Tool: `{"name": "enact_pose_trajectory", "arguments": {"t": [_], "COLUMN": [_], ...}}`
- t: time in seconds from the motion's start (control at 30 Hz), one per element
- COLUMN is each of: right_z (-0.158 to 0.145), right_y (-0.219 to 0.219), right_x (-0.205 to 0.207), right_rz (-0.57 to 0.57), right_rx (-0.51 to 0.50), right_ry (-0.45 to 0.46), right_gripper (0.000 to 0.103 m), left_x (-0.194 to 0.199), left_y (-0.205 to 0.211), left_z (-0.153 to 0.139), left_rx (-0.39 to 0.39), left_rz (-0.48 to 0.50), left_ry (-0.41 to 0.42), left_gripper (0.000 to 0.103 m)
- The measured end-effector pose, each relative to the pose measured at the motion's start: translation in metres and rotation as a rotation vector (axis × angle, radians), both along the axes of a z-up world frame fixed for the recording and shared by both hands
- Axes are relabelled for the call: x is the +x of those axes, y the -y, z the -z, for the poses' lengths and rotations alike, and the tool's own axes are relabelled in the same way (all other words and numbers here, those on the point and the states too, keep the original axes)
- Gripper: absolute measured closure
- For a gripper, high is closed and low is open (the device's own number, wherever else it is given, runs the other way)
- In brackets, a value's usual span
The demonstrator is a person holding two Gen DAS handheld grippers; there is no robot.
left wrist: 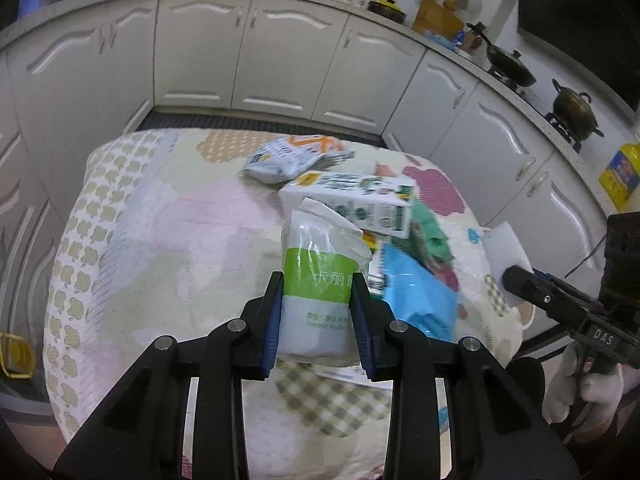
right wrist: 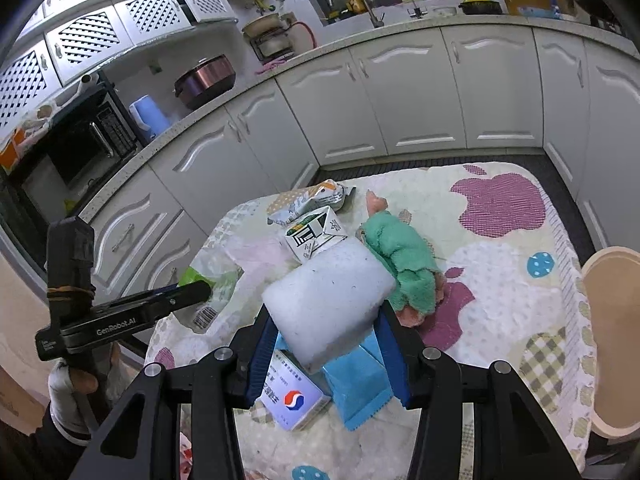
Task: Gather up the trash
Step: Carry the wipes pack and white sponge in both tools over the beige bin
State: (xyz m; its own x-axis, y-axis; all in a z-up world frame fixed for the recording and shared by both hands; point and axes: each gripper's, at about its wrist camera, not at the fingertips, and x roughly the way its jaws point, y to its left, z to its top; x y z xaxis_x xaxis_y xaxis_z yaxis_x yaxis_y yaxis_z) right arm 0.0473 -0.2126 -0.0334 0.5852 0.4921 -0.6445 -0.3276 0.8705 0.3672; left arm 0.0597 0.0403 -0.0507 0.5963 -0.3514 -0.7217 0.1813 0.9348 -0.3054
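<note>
My left gripper [left wrist: 317, 286] is shut on a white tissue packet with a green band [left wrist: 320, 276], held a little above the table. The right wrist view shows the same packet [right wrist: 214, 280] beside the left gripper's finger. My right gripper [right wrist: 326, 314] is shut on a white foam block [right wrist: 328, 296], which also shows at the right edge of the left wrist view [left wrist: 505, 250]. On the table below lie a milk carton [left wrist: 352, 200], a crumpled snack bag [left wrist: 292, 156], a blue wrapper [right wrist: 360, 384] and a small white box with a red and blue mark [right wrist: 294, 400].
A patterned quilted cloth [right wrist: 500, 272] covers the table. A green plush cloth [right wrist: 400, 264] lies beside the carton. White kitchen cabinets [left wrist: 280, 52] ring the table, with pots on the counter. A pale wooden board [right wrist: 612, 340] stands at the right edge. Gloved hands hold both grippers.
</note>
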Motion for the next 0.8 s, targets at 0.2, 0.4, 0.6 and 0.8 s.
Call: {"name": "enact_pose_trajectory", "arguments": {"t": [0.2, 0.4, 0.6, 0.8], "right_z": [-0.003, -0.006, -0.007, -0.008], "right_y": [0.011, 0.026, 0.043, 0.066], "right_x": [-0.008, -0.017, -0.025, -0.033], "right_rz": [0.016, 0.037, 0.064, 0.11], "right_rx": [0.0, 0.007, 0.013, 0.019], "right_ry": [0.012, 0.019, 0.022, 0.026], "right_gripper": [0.056, 0.056, 0.056, 0.056], "left_x": [-0.007, -0.014, -0.016, -0.014], "left_y": [0.026, 0.053, 0.08, 0.109], "left_z": [-0.005, -0.012, -0.018, -0.021], "left_rx": [0.018, 0.029, 0.035, 0.035], "left_rz": [0.044, 0.09, 0.132, 0.176], "left_ry": [0.014, 0.033, 0.048, 0.052], "left_gripper": [0.074, 0.074, 0.073, 0.074]}}
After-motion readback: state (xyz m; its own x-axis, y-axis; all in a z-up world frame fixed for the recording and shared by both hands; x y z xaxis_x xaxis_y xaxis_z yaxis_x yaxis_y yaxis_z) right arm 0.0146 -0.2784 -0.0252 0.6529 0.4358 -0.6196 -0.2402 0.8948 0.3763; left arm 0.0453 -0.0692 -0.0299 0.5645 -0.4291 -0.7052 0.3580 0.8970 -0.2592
